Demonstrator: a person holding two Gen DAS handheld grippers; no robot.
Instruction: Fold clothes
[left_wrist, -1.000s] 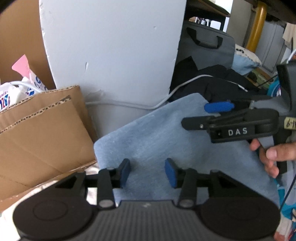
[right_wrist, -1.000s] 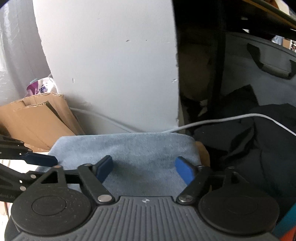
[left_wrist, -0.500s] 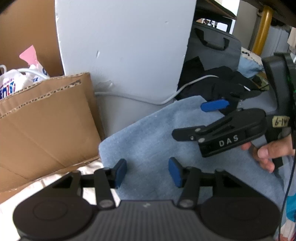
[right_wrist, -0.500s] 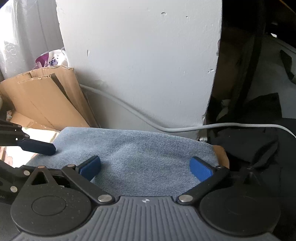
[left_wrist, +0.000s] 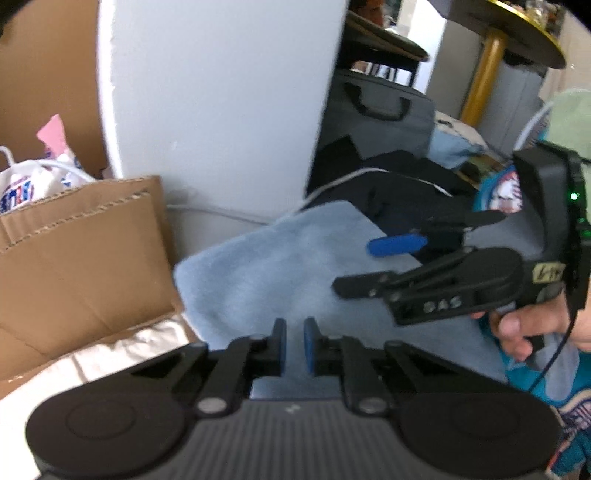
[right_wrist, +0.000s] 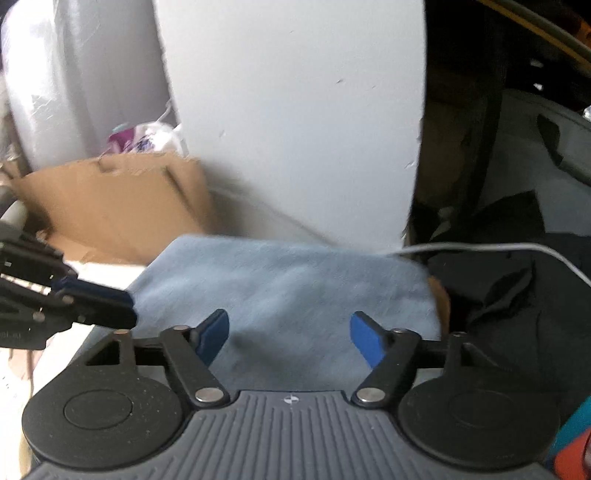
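Left wrist view: left gripper (left_wrist: 294, 346) with its blue pads nearly pressed together, only a thin gap showing – nothing visibly caught between them. It sits over the near edge of the folded light-blue denim cloth (left_wrist: 273, 266), which lies flat in front of a white panel (left_wrist: 221, 103). Cardboard (left_wrist: 81, 251) just left of the cloth, a white cable (left_wrist: 229, 216) running along the panel's foot. Right gripper (left_wrist: 384, 266) comes in from the right above the cloth, held by a hand (left_wrist: 532, 328), one blue pad visible; blurred.

Right wrist view: right gripper (right_wrist: 290, 338) spread wide, pads well apart – hovering over the denim cloth (right_wrist: 288, 280), nothing in it. Left gripper (right_wrist: 92, 306) enters at the left edge, fingertips close together at the cloth's left border. Dark clothes (right_wrist: 517, 288) lie heaped to the right of the cloth, the cable (right_wrist: 480, 249) across them. Cardboard (right_wrist: 110, 206) behind on the left.
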